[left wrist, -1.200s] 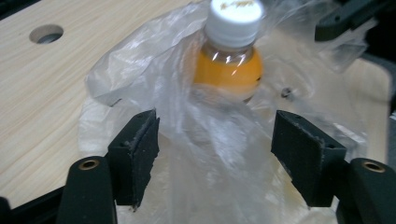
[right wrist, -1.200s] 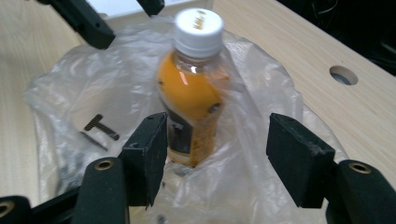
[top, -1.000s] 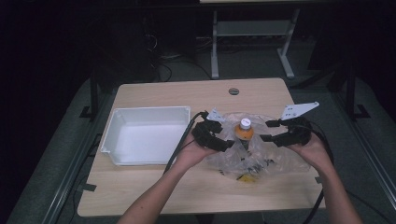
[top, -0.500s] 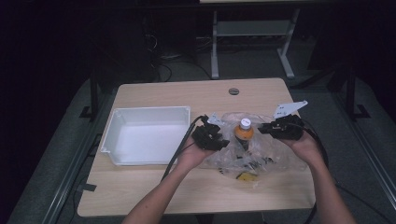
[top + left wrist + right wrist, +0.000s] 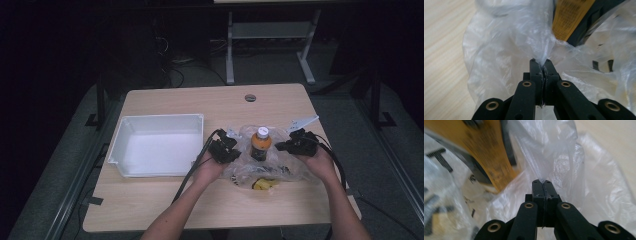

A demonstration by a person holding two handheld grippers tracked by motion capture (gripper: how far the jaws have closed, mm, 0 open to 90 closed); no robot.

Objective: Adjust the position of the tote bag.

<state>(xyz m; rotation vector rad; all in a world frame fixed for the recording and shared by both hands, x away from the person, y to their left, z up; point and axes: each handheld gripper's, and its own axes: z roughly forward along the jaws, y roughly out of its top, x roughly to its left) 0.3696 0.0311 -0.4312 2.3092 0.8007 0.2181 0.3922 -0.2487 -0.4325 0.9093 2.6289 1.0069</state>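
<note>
- On the near right part of the table, a clear plastic bag is seen lying crumpled, just to the right of the white bin.
- An orange bottle with a white cap is seen standing upright within the bag's folds; something yellow is noted at the bag's near edge, too small to identify.
- The left gripper is placed at the bag's left edge. Its jaws have just been closing, and in the left gripper view the left gripper is seen clamped on a pinch of the film.
- The right gripper is placed at the bag's right edge. Its jaws have likewise just been closing, and in the right gripper view the right gripper is seen pinched tight on a fold of the film, with the bottle's yellow label close behind.
- Step in hand, as judged: the bag is being seized at two opposite edges, and both grips appear made.
- Next move, as judged: the two held edges are to be drawn apart or raised evenly, so that the mouth is spread around the bottle.
- Care is called for: the film is thin and may slip or tear, and the bottle may be tipped by an uneven pull.
</note>
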